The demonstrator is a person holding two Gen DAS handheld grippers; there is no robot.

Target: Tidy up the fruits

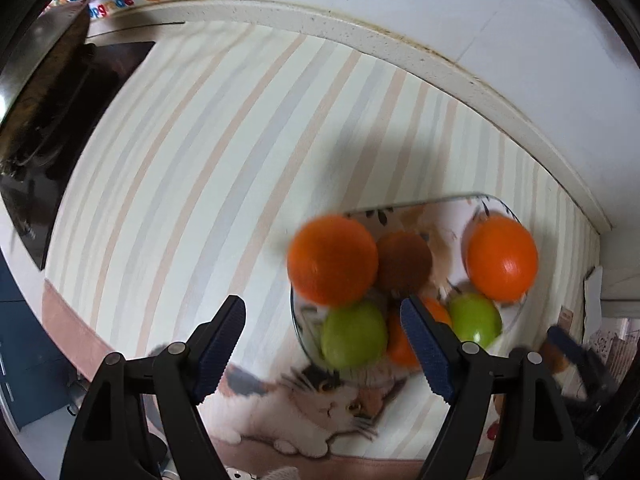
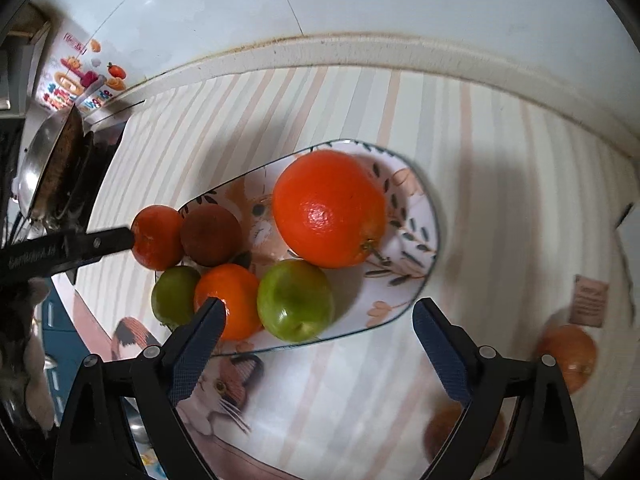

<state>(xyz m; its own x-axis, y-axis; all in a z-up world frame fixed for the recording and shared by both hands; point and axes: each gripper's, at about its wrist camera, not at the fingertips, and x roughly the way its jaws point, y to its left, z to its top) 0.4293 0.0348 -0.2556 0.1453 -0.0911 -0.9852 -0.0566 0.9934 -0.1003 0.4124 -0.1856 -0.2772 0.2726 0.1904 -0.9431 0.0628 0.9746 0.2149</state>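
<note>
Both your grippers open, empty, above the fruit plate (image 2: 424, 216).
Right gripper (image 2: 318, 344): jaws wide, green apple (image 2: 295, 300) just beyond them. Left gripper (image 1: 324, 344): jaws apart, blurred orange (image 1: 332, 260) ahead, seemingly at plate's edge.

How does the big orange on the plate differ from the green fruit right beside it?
The big orange is bright orange with a pebbled, glossy peel; the green fruit is smooth and green. The orange is clearly larger. The orange sits mid-plate, the green fruit nearer the plate edge. Both are round, touching, ungripped.
</note>
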